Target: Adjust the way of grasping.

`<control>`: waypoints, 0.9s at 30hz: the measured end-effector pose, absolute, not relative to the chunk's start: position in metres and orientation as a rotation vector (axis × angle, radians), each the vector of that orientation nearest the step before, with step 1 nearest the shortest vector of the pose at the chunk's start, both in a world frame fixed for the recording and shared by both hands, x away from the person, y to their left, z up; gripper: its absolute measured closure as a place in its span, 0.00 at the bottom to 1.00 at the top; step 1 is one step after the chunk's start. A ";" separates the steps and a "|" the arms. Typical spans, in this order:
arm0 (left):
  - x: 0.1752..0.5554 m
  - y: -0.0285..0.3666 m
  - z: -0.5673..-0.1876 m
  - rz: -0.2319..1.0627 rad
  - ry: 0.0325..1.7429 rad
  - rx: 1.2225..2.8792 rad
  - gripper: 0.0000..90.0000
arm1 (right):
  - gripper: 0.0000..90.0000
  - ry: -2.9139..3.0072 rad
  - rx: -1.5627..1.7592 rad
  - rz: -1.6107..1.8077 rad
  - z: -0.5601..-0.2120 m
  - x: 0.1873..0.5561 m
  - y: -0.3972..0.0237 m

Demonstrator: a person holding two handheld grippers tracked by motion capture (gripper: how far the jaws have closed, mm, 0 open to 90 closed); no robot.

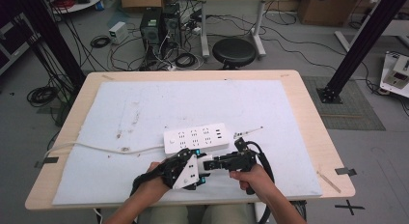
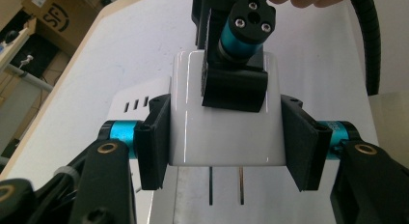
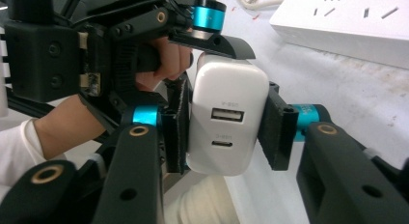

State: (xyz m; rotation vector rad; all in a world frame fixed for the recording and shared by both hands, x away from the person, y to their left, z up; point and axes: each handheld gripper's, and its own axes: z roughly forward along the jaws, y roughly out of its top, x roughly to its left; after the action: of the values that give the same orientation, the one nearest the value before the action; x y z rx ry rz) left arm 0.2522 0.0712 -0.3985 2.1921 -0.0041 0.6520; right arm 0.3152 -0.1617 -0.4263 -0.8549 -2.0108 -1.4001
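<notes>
A white USB charger (image 1: 207,160) hangs just above the mat near the table's front edge, held between both grippers. In the left gripper view my left gripper (image 2: 226,139) is shut on the charger (image 2: 224,132), pads on its two sides, with its two prongs (image 2: 226,185) pointing toward the camera. My right gripper (image 3: 225,132) is shut on the charger (image 3: 226,122) from the port end, its two USB ports facing the camera. One finger (image 3: 219,43) of the left gripper lies across the charger's top. A white power strip (image 1: 195,137) lies flat just beyond.
A white mat (image 1: 144,103) covers most of the wooden table (image 1: 308,113). The strip's white cable (image 1: 96,147) runs off to the left edge. A thin stick (image 1: 248,132) lies right of the strip. A black stool (image 1: 234,51) stands behind the table.
</notes>
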 end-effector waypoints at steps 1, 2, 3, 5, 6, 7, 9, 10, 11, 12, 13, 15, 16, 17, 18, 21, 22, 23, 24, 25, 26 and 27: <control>0.253 0.071 -0.399 0.648 0.002 2.191 0.46 | 0.70 -2.017 -0.848 -1.405 -0.426 0.315 -0.162; 0.253 0.072 -0.400 0.629 0.015 2.189 0.46 | 0.70 -2.026 -0.844 -1.413 -0.426 0.315 -0.162; 0.254 0.073 -0.400 0.604 0.038 2.178 0.45 | 0.71 -2.039 -0.849 -1.408 -0.425 0.314 -0.162; 0.257 0.076 -0.401 0.572 0.092 2.172 0.36 | 0.71 -2.074 -0.855 -1.415 -0.425 0.313 -0.164; 0.259 0.078 -0.402 0.547 0.114 2.171 0.33 | 0.71 -2.081 -0.860 -1.420 -0.424 0.313 -0.166; 0.259 0.078 -0.402 0.547 0.114 2.171 0.33 | 0.71 -2.081 -0.860 -1.420 -0.424 0.313 -0.166; 0.259 0.078 -0.402 0.547 0.114 2.171 0.33 | 0.71 -2.088 -0.865 -1.438 -0.423 0.313 -0.168; 0.263 0.093 -0.407 0.473 0.213 2.144 0.31 | 0.71 -2.127 -0.878 -1.483 -0.419 0.313 -0.175; 0.264 0.098 -0.409 0.457 0.239 2.129 0.31 | 0.71 -2.145 -0.882 -1.494 -0.418 0.313 -0.177; 0.265 0.102 -0.410 0.444 0.271 2.112 0.31 | 0.71 -2.170 -0.881 -1.510 -0.417 0.312 -0.178; 0.265 0.102 -0.410 0.444 0.271 2.112 0.31 | 0.71 -2.170 -0.881 -1.510 -0.417 0.312 -0.178; 0.269 0.119 -0.411 0.395 0.383 2.026 0.31 | 0.71 -2.258 -0.909 -1.516 -0.412 0.311 -0.182; 0.271 0.125 -0.411 0.381 0.425 1.994 0.31 | 0.71 -2.279 -0.915 -1.516 -0.411 0.310 -0.184; 0.272 0.129 -0.411 0.370 0.460 1.964 0.31 | 0.71 -2.296 -0.909 -1.520 -0.410 0.310 -0.186; 0.274 0.136 -0.410 0.364 0.491 1.938 0.29 | 0.71 -2.308 -0.907 -1.527 -0.409 0.311 -0.187; 0.276 0.149 -0.409 0.365 0.553 1.890 0.27 | 0.71 -2.372 -0.913 -1.504 -0.402 0.313 -0.194; 0.278 0.160 -0.407 0.374 0.585 1.868 0.27 | 0.71 -2.394 -0.913 -1.500 -0.400 0.313 -0.196; 0.278 0.160 -0.407 0.374 0.585 1.868 0.27 | 0.71 -2.394 -0.913 -1.500 -0.400 0.313 -0.196; 0.278 0.166 -0.405 0.382 0.610 1.849 0.27 | 0.71 -2.425 -0.909 -1.493 -0.398 0.314 -0.197; 0.278 0.170 -0.404 0.393 0.617 1.844 0.27 | 0.71 -2.468 -0.911 -1.472 -0.394 0.314 -0.200; 0.278 0.172 -0.403 0.396 0.626 1.835 0.27 | 0.71 -2.498 -0.907 -1.459 -0.392 0.314 -0.202; 0.278 0.175 -0.402 0.404 0.633 1.829 0.27 | 0.71 -2.513 -0.904 -1.452 -0.391 0.315 -0.203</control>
State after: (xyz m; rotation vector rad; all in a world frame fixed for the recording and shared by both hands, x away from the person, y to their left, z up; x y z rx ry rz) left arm 0.2778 0.1753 -0.4020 1.8285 0.6333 0.4044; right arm 0.3150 -0.2029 -0.3905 -0.9040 -2.5133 -1.4523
